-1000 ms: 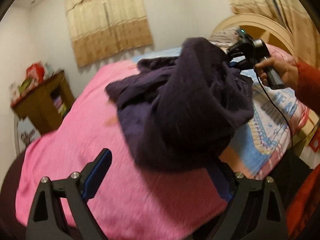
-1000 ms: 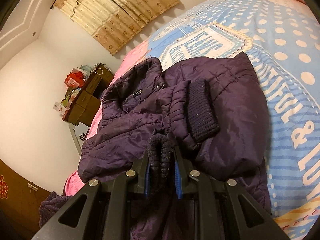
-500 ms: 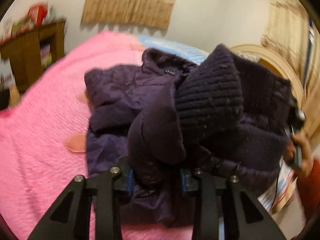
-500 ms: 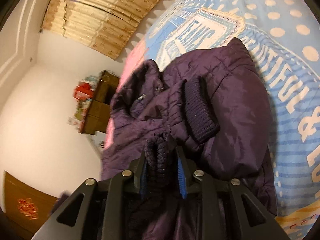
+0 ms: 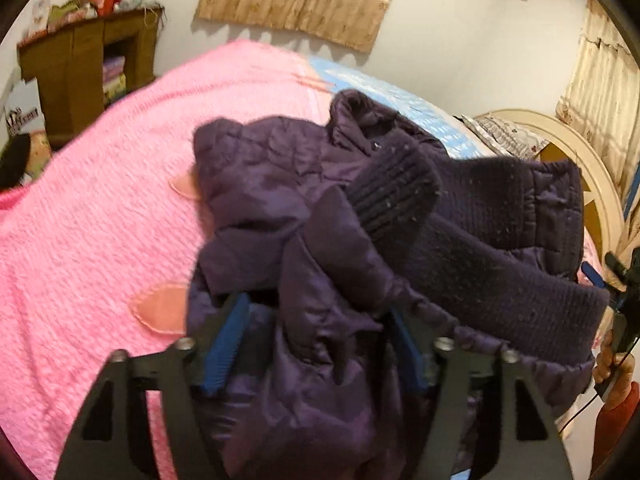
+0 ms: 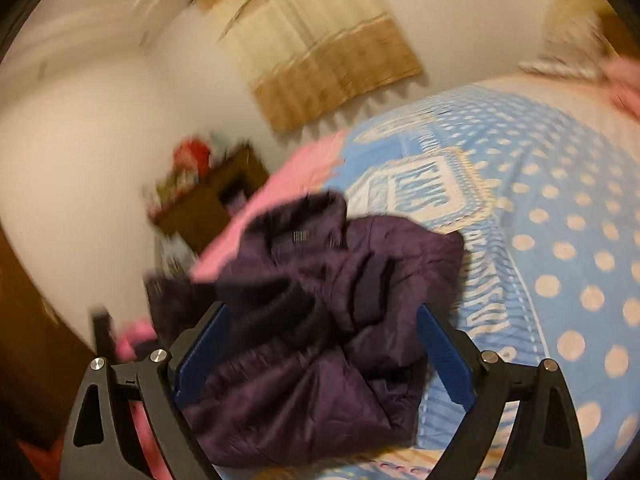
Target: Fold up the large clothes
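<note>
A dark purple quilted jacket (image 5: 360, 240) with ribbed knit cuffs lies bunched on the bed. My left gripper (image 5: 316, 340) straddles a fold of its fabric; its jaws are opening and the blue pads (image 5: 224, 340) stand off the cloth. In the blurred right wrist view the jacket (image 6: 320, 320) lies below my right gripper (image 6: 324, 352). Its jaws are opening wide, with nothing pressed between the pads. The right gripper (image 5: 624, 292) also shows at the right edge of the left wrist view, held by a hand (image 5: 612, 364) beside the jacket's hem.
A pink blanket (image 5: 100, 220) covers the near half of the bed and a blue dotted sheet (image 6: 560, 240) the far half. A wooden shelf unit (image 5: 88, 76) stands by the wall. A cream headboard (image 5: 580, 168) and a pillow (image 5: 504, 136) lie at the bed's end.
The right gripper has let go of the knit cuff, opened wide and pulled up and back. The left gripper swung over the jacket, closed on a fold, then opened again.
</note>
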Motion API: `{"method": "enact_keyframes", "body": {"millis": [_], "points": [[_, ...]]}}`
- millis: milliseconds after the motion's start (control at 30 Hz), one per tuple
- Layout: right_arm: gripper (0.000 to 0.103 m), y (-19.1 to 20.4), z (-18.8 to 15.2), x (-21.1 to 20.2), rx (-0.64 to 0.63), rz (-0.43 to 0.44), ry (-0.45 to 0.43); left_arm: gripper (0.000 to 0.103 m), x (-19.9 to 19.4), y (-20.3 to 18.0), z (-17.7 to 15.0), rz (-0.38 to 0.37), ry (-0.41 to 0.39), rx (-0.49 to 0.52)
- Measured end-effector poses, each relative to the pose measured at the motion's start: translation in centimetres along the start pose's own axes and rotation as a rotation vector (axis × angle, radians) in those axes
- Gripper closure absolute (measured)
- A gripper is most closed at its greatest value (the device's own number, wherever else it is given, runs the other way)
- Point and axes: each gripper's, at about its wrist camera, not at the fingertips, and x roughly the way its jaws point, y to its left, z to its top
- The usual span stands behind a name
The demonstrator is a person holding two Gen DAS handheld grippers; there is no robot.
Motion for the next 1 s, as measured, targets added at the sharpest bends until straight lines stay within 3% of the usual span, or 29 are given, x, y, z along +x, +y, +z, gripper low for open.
{"method": "enact_keyframes", "body": {"millis": [133,267,333,400,433,467,500,567,600,633,767,933,1000], "points": [[0.009,2.9,-1.2,5.6,-0.182,0.012,0.115,0.024,-1.5,0.9,0.4,-0.018,-0.025,-0.002],[0.009,4.6,-2.4,11.5,-0.325,-0.004,0.231,0.023,-1.7,-0.4,1.1,0.006,-0.03,0.099],[0.009,5.4,-3.0,13.4,-0.379,-0.008,0.261,0.007,-2.0,-1.2,1.6,-0.012,-0.047,0.166],[0.01,6.0,-3.8,14.8,-0.436,-0.056,0.269,0.002,-1.2,-1.7,2.3,-0.029,-0.057,0.218],[0.017,6.2,-4.2,15.0,-0.458,-0.076,0.276,0.002,-0.4,-2.0,2.6,-0.02,-0.054,0.256],[0.038,6.4,-4.4,15.0,-0.466,-0.087,0.276,0.002,0.2,-2.2,2.8,0.003,-0.046,0.28],[0.046,6.5,-4.4,14.6,-0.456,-0.088,0.269,0.004,1.6,-2.4,3.3,0.032,-0.032,0.289],[0.056,6.2,-4.1,13.5,-0.399,-0.089,0.255,0.035,2.6,-2.0,3.3,-0.035,-0.006,0.256],[0.057,6.0,-4.0,12.8,-0.383,-0.097,0.241,0.052,2.4,-2.1,3.1,-0.044,-0.003,0.252],[0.059,5.8,-4.0,11.7,-0.363,-0.113,0.217,0.061,1.9,-2.3,2.8,-0.018,-0.022,0.267],[0.06,4.5,-3.0,7.0,-0.231,-0.125,0.107,0.067,-0.9,-2.0,2.1,-0.053,-0.063,0.235],[0.061,3.3,-1.5,0.1,-0.102,-0.137,-0.04,0.068,-6.3,1.4,3.1,-0.146,-0.171,0.039],[0.062,2.6,-0.7,-1.6,-0.026,-0.112,-0.083,0.068,-7.1,2.1,4.0,-0.233,-0.196,-0.031]]}}
